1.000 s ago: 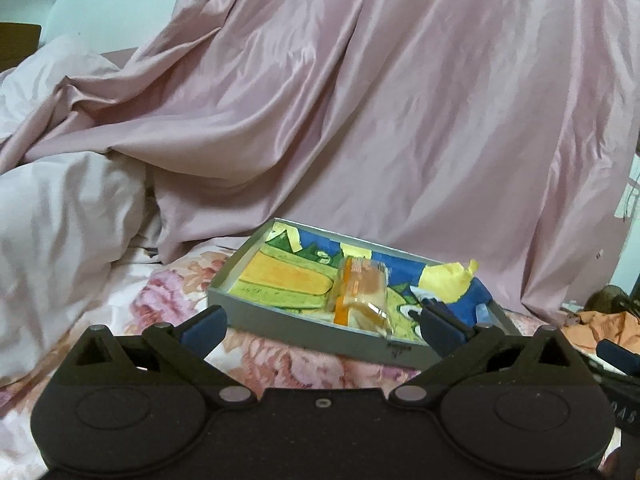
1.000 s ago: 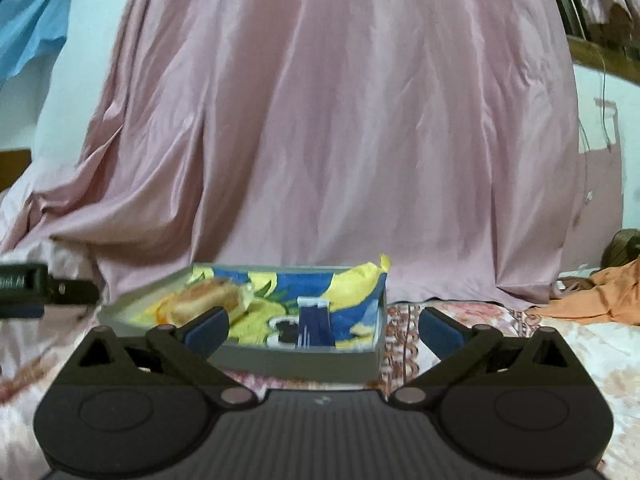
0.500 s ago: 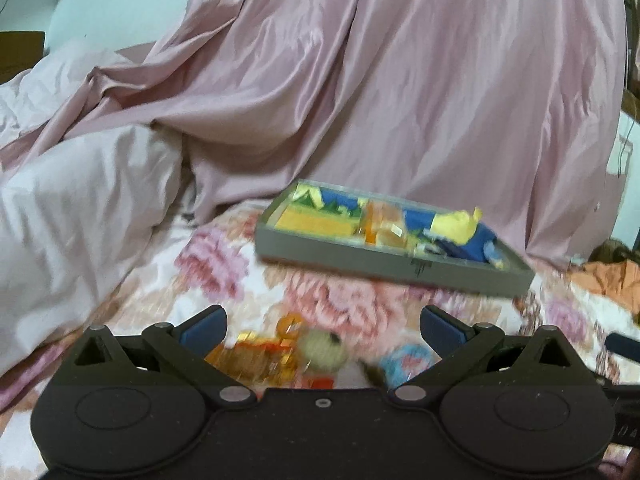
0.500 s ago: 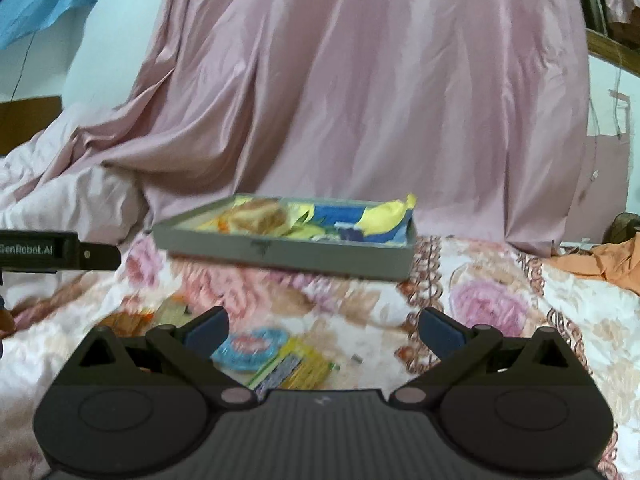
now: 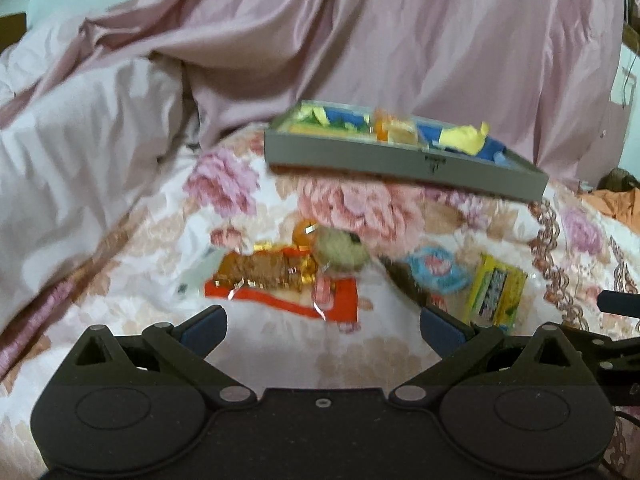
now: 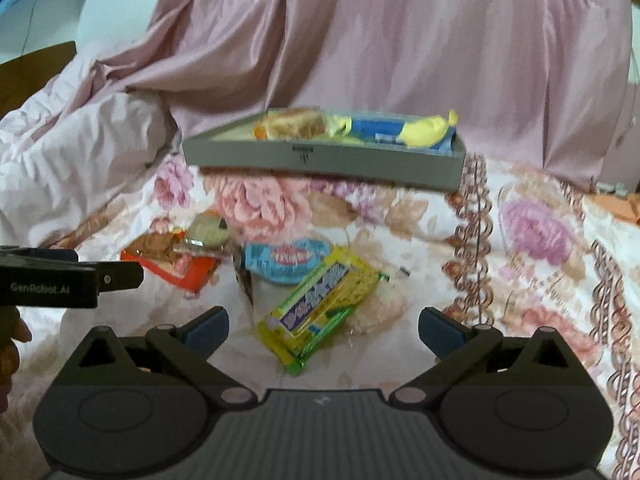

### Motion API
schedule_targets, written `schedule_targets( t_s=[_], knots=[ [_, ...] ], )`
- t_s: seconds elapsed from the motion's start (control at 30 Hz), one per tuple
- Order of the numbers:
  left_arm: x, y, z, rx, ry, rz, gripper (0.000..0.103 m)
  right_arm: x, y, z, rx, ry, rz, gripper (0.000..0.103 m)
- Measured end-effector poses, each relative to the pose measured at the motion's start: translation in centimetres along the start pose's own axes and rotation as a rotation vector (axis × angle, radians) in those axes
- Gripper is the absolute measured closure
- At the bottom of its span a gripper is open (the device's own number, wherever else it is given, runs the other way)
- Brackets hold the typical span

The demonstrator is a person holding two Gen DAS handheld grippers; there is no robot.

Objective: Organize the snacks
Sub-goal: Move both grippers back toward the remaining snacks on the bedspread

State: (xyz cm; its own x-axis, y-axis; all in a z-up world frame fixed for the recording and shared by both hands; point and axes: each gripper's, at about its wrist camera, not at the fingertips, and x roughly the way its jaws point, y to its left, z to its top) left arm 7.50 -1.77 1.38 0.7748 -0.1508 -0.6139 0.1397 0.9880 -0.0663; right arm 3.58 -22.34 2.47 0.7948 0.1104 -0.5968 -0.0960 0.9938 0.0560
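A grey box (image 5: 404,160) (image 6: 324,160) lies on the flowered bedspread and holds a wrapped pastry (image 5: 394,130) (image 6: 294,124) and a crumpled yellow wrapper (image 5: 466,138) (image 6: 430,130). Loose snacks lie nearer me: a red-orange pack with a brown bar (image 5: 276,280) (image 6: 168,256), a round beige cookie (image 5: 340,250), a blue-lidded cup (image 5: 434,268) (image 6: 286,260) and a yellow-green pack (image 5: 496,292) (image 6: 320,304). My left gripper (image 5: 322,324) is open above the red-orange pack. My right gripper (image 6: 322,326) is open, with the yellow-green pack between its fingers, untouched.
Pink satin cloth (image 5: 400,40) hangs behind the box. A pale quilt (image 5: 72,160) is heaped at the left. Orange fabric (image 5: 616,204) lies at the far right. The left tool (image 6: 60,280) and a hand (image 6: 12,344) show at the right view's left edge.
Both grippers have pulled back from the box and tipped downward, bringing the loose snacks on the bedspread into view. Both stayed open.
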Motion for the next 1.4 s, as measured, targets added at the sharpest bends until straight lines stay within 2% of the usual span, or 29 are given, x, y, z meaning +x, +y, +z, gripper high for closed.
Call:
schedule_targets(
  t_s=[0.23, 0.5, 0.67, 0.83, 1.03, 1.13, 1.27, 1.4],
  knots=[
    [1.5, 0.0, -0.1, -0.001, 0.056, -0.021, 0.001, 2.1, 0.2, -0.2, -0.013, 0.068, 0.007, 0.000],
    [3.4, 0.0, 1.0, -0.095, 0.096, -0.074, 0.001, 3.4, 0.8, -0.3, -0.044, 0.099, 0.020, 0.000],
    [5.0, -0.8, 2.0, -0.126, 0.123, -0.167, 0.001, 4.0, 0.9, -0.3, -0.056, 0.115, 0.018, 0.000],
    [6.5, -1.5, 2.7, -0.159, 0.136, -0.261, 0.001, 4.1, 1.0, -0.4, -0.067, 0.098, -0.015, 0.000],
    [8.6, -2.6, 3.5, -0.182, 0.176, -0.339, 0.001, 4.3, 0.8, -0.2, -0.069, 0.049, -0.077, 0.000],
    [9.7, -2.8, 3.7, -0.188, 0.195, -0.323, 0.001, 4.5, 0.6, -0.1, -0.058, 0.050, -0.082, 0.000],
    [10.8, -2.9, 3.8, -0.193, 0.208, -0.324, 0.009, 4.9, 0.7, -0.1, -0.069, 0.059, -0.082, 0.000],
    [11.5, -3.1, 3.7, -0.192, 0.219, -0.312, 0.024, 5.1, 1.0, -0.2, -0.083, 0.066, -0.073, 0.000]
  ],
)
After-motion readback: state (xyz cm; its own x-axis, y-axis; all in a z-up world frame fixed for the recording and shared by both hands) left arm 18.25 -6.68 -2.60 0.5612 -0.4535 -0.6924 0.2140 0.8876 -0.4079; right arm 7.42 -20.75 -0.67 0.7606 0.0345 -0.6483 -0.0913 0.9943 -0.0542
